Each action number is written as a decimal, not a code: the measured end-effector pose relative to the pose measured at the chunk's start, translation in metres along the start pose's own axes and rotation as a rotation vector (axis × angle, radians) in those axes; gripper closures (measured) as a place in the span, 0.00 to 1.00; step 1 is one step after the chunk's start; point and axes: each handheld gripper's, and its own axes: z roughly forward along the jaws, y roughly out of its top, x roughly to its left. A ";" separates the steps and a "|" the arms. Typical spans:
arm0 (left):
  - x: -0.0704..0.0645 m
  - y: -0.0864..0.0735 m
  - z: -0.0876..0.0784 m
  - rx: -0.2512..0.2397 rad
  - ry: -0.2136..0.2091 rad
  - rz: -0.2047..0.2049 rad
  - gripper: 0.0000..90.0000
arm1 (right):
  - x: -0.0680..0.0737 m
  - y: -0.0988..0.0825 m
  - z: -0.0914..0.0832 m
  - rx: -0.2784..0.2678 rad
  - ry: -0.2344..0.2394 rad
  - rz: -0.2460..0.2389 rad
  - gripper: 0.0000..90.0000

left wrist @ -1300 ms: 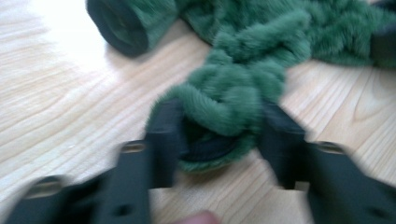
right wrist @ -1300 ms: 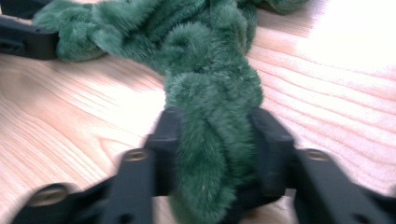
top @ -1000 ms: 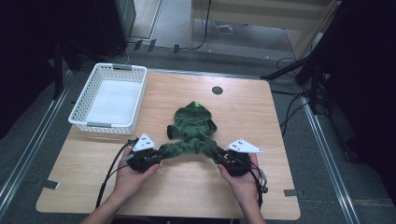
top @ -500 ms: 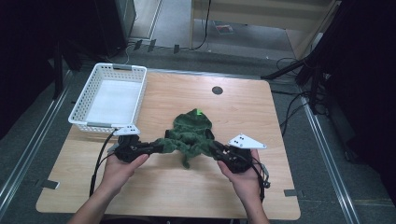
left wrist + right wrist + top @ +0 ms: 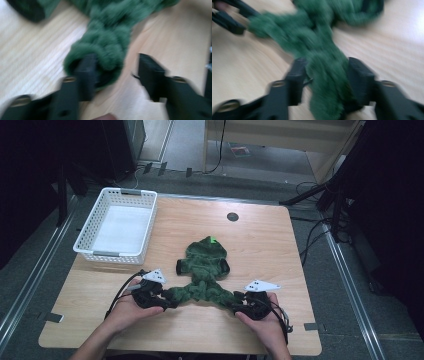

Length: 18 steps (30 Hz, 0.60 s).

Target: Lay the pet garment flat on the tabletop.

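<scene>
Count on the light wooden table: one fuzzy green knitted garment, one white perforated plastic basket, two hand-held grippers. Garment lies flat near table centre, hood end toward 12 o'clock, two leg ends splayed toward 7 and 5 o'clock. Left gripper at 7 o'clock: jaws have just been opening, now spread, leg end lying against one jaw and clear of the other. Right gripper at 5 o'clock: jaws have just been opening, other leg end between them, pads look slack on it; blurred. Basket sits at the 10 o'clock corner, well apart from garment. Bare tabletop from 1 to 4 o'clock; near edge close behind both hands.
</scene>
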 end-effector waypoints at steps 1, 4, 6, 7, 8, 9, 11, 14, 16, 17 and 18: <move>0.001 0.002 -0.005 -0.028 -0.027 -0.010 0.47 | 0.001 0.003 -0.004 -0.026 0.011 -0.007 0.48; 0.004 0.015 -0.014 -0.144 -0.033 -0.086 0.45 | 0.005 0.017 -0.015 -0.115 0.008 -0.012 0.49; 0.004 0.026 -0.007 -0.168 0.039 -0.142 0.48 | 0.009 0.029 -0.011 -0.135 -0.001 0.008 0.52; 0.003 0.032 0.000 -0.159 0.081 -0.145 0.50 | 0.011 0.034 -0.004 -0.118 -0.023 0.010 0.54; 0.001 0.037 0.010 -0.142 0.115 -0.140 0.52 | 0.014 0.038 0.006 -0.087 -0.052 0.003 0.55; -0.001 0.041 0.020 -0.128 0.153 -0.129 0.53 | 0.016 0.041 0.018 -0.055 -0.079 -0.018 0.57; -0.003 0.047 0.042 -0.073 0.210 -0.121 0.54 | 0.017 0.045 0.042 0.002 -0.085 -0.022 0.60; -0.004 0.051 0.065 -0.026 0.308 -0.108 0.53 | 0.017 0.047 0.069 0.072 -0.128 -0.017 0.67; -0.003 0.053 0.071 -0.039 0.377 -0.099 0.53 | 0.019 0.047 0.077 0.076 -0.166 -0.030 0.75; -0.003 0.053 0.071 -0.052 0.390 -0.102 0.55 | 0.020 0.046 0.078 0.072 -0.180 -0.026 0.80; -0.003 0.053 0.071 -0.058 0.408 -0.085 0.60 | 0.020 0.046 0.078 0.061 -0.181 -0.028 0.84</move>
